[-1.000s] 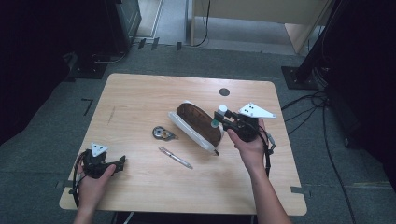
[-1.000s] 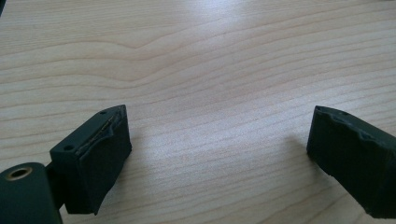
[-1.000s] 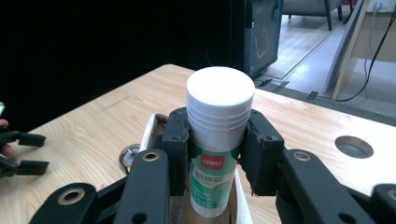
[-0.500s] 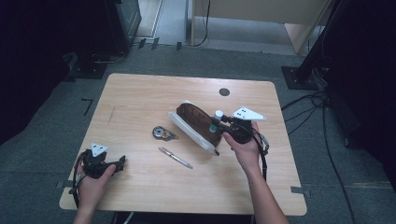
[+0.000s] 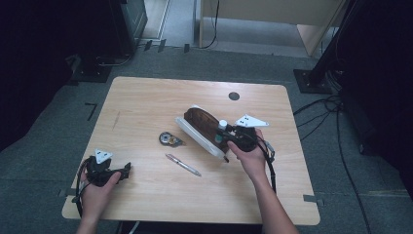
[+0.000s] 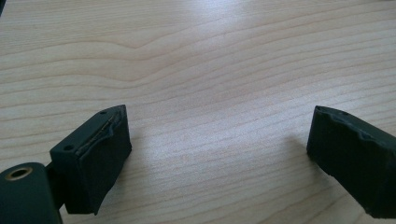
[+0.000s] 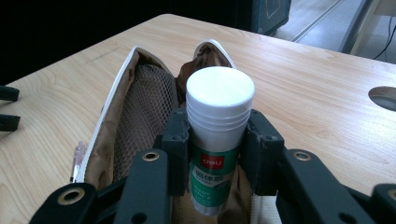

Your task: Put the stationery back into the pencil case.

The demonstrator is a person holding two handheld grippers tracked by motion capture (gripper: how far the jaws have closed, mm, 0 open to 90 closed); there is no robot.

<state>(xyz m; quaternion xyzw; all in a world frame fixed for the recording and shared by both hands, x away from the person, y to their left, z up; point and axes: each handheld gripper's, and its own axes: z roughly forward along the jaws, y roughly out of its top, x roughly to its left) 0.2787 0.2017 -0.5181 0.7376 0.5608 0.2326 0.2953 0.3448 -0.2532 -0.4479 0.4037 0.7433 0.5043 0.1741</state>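
Wooden table [image 5: 146,102] on grey carpet, surroundings seemingly dark; left gripper [image 6: 219,140] gapes, right gripper [image 7: 218,140] clamps glue stick [image 7: 218,121].

The pen [image 5: 183,165] lies before the tape roll [image 5: 169,139], left of the open pouch [image 5: 202,127].

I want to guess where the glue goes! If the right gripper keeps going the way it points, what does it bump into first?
Probably the open pencil case. The right gripper, clamped on the glue stick, points at its mesh-lined opening, though depth is hard to judge.
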